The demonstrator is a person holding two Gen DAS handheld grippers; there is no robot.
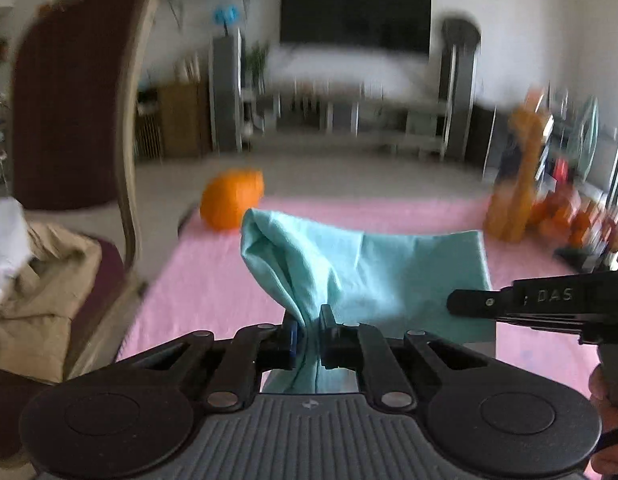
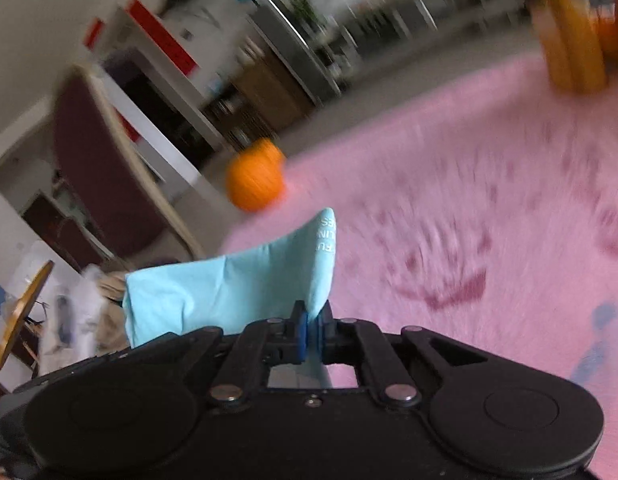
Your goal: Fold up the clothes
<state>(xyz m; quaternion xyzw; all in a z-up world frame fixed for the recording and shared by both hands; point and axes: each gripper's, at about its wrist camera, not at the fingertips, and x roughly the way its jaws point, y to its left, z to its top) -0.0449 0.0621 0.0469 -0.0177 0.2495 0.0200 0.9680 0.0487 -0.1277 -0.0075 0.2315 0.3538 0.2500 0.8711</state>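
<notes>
At the far left, a chair stands beside the bench, with beige and white clothes heaped on its seat. An orange ball-like object sits at the bench's far left edge. The left hand-held gripper is closed, pinching a bunched corner of the light-blue garment, which hangs lifted above the pink cover. To the right, the right hand-held gripper is likewise clamped on another edge of the same garment, printed lettering visible near its fold. An orange toy stands far right. Judgement: the garment is held aloft between both grippers and is not laid folded; blur prevents telling whether a fold already exists. The heap on the chair appears unfolded.
</notes>
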